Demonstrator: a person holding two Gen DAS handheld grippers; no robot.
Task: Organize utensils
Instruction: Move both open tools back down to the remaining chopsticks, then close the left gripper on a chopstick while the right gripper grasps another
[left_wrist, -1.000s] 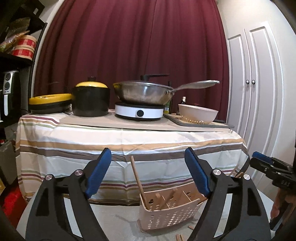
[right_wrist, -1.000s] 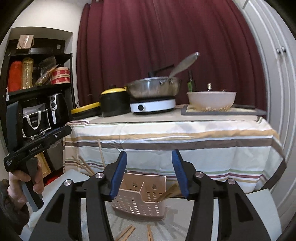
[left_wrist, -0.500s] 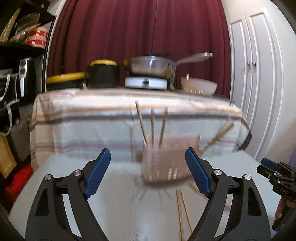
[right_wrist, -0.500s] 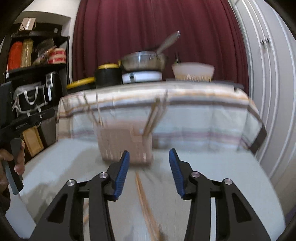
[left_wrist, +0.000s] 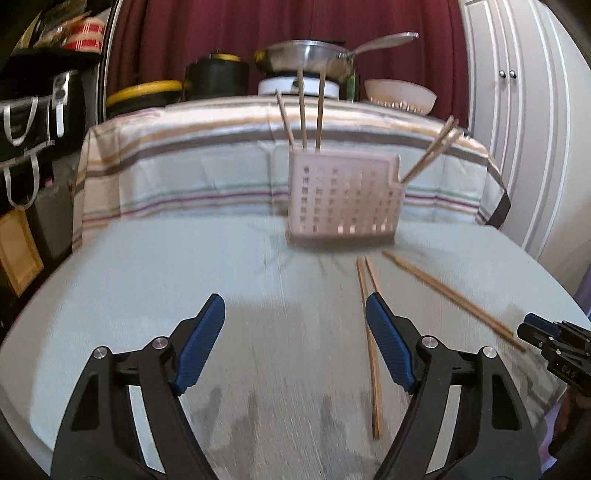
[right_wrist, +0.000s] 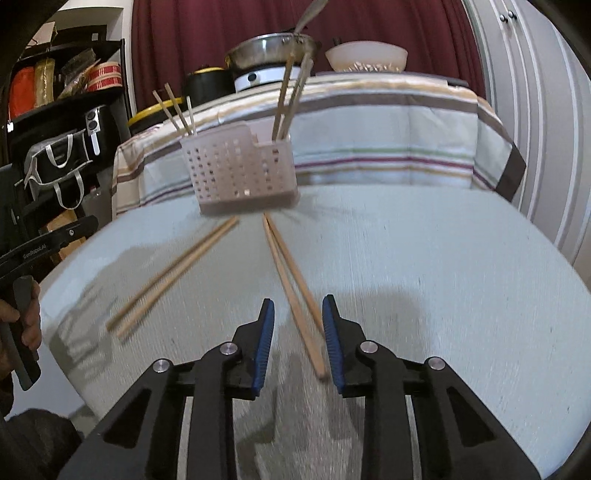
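A pinkish perforated utensil basket (left_wrist: 343, 199) (right_wrist: 240, 173) stands on the pale cloth table (left_wrist: 147, 295) (right_wrist: 443, 277), with several wooden chopsticks upright in it. Two loose chopstick pairs lie in front of it. One pair (right_wrist: 291, 280) (left_wrist: 450, 295) runs between the fingers of my right gripper (right_wrist: 299, 314) (left_wrist: 546, 339); its jaws are closing but the pads stand apart from the sticks. The other pair (left_wrist: 369, 332) (right_wrist: 173, 273) lies just inside the right finger of my left gripper (left_wrist: 295, 314) (right_wrist: 48, 240). Those jaws are wide, narrowing slightly, and touch nothing.
Behind the basket a striped-cloth table (left_wrist: 184, 155) carries a steel pan (left_wrist: 306, 59), a black pot (left_wrist: 216, 75) and a white bowl (left_wrist: 399, 96). A dark shelf with bags (right_wrist: 55, 158) stands left, white cupboard doors (left_wrist: 517, 110) right. A hand (right_wrist: 26, 321) holds the left gripper.
Both grippers have sunk toward the low table and tipped downward. The loose chopsticks have come into view. The right jaws have narrowed around one pair.
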